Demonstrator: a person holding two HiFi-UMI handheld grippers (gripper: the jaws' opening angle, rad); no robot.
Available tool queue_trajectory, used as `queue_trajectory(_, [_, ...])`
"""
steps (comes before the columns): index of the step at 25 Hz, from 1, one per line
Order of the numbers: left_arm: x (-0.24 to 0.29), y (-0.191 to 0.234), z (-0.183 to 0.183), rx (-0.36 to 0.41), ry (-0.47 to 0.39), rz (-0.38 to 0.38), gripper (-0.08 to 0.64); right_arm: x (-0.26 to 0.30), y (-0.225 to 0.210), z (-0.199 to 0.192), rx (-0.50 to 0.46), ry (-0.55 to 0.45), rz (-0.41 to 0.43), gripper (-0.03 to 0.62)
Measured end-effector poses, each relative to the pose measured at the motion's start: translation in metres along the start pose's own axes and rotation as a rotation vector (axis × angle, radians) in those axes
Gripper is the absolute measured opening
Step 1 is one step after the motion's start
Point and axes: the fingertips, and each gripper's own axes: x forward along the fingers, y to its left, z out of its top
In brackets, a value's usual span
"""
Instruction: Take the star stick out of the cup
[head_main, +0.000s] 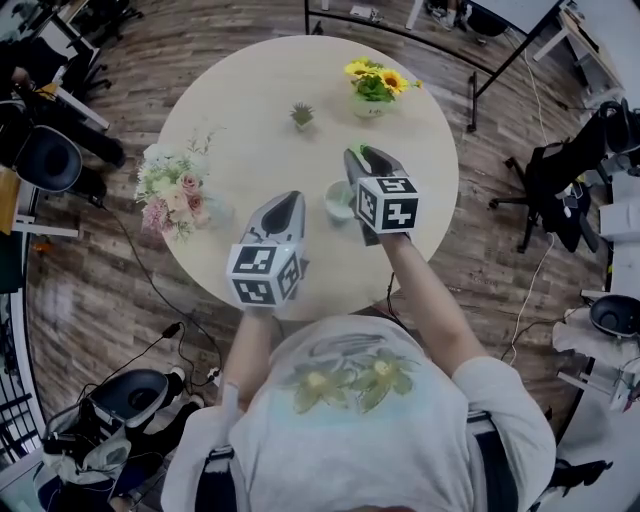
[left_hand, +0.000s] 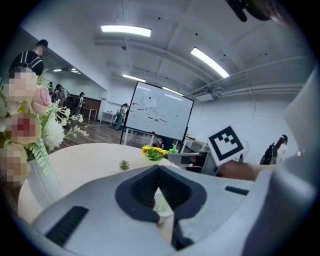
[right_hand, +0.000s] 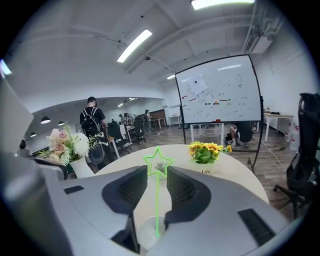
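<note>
A thin green star stick (right_hand: 158, 200) stands upright in a small white cup (right_hand: 149, 233) on the round pale table (head_main: 250, 150). My right gripper (right_hand: 157, 171) reaches over the cup (head_main: 338, 203), and its jaws stand on either side of the stick just below the star. A gap shows on both sides, so it is open. My left gripper (left_hand: 159, 169) hovers left of the cup with its tips together and nothing in it. The cup (left_hand: 162, 212) shows behind its jaws. In the head view the left gripper (head_main: 290, 202) is nearer me than the right gripper (head_main: 358, 156).
A pink and white bouquet (head_main: 175, 190) stands at the table's left edge. A small green plant (head_main: 302, 116) and a pot of sunflowers (head_main: 375, 85) stand at the far side. Office chairs (head_main: 560, 190) and desks ring the table on the wooden floor.
</note>
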Motion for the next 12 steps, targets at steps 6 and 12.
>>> queue_trajectory(6, [-0.008,-0.008,0.0,0.005,-0.006,0.002,0.002,-0.019,0.004,0.007,-0.005,-0.032,0.015,0.132])
queue_trajectory(12, [-0.018,-0.017,0.002,0.018,-0.015,0.0,0.002,-0.041,0.012,0.018,-0.024,-0.077,0.031,0.132])
